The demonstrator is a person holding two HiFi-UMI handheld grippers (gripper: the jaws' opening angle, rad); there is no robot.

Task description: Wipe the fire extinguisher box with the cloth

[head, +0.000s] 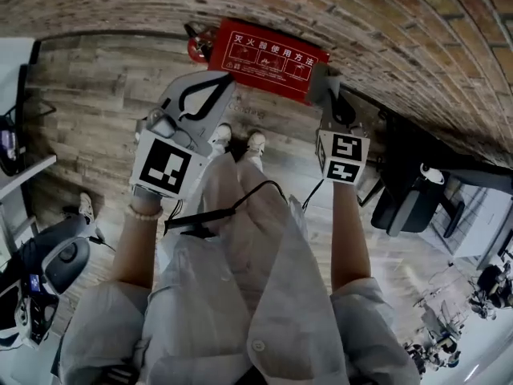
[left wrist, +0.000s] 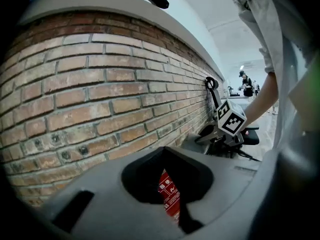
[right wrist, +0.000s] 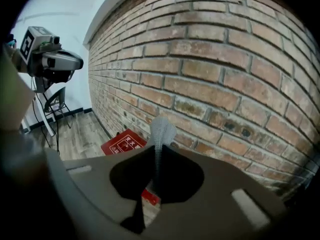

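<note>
1. Right tool [right wrist: 157, 151] has its jaws closed on a grey cloth [right wrist: 161, 129]. A fold of the cloth stands out past the jaw tips against the brick wall [right wrist: 225, 69].
2. In the head view the right tool [head: 327, 85] is held out in front of the person on the right, with its marker cube [head: 342, 157] nearer the body. The cloth [head: 320, 79] shows at its tip, next to the right end of the box.
3. The left tool [left wrist: 166, 154] carries nothing. Its jaws seem pressed together at the tips, though the view there is dark, and a strip of red label shows through the slit below them.
4. From above, the left tool [head: 227, 87] points at the box from the left side, and its marker cube [head: 167, 167] sits above the wrist.
5. The fire extinguisher box [head: 268, 58] is red with white characters on its face. It sits on the wooden floor [head: 96, 95] at the foot of the brick wall [head: 401, 22], just ahead of the person's shoes [head: 256, 143].
6. In the right gripper view the fire extinguisher box [right wrist: 124, 144] lies low and to the left of the cloth and is apart from it.
7. A dark office chair [head: 409, 199] stands off to the right.
</note>
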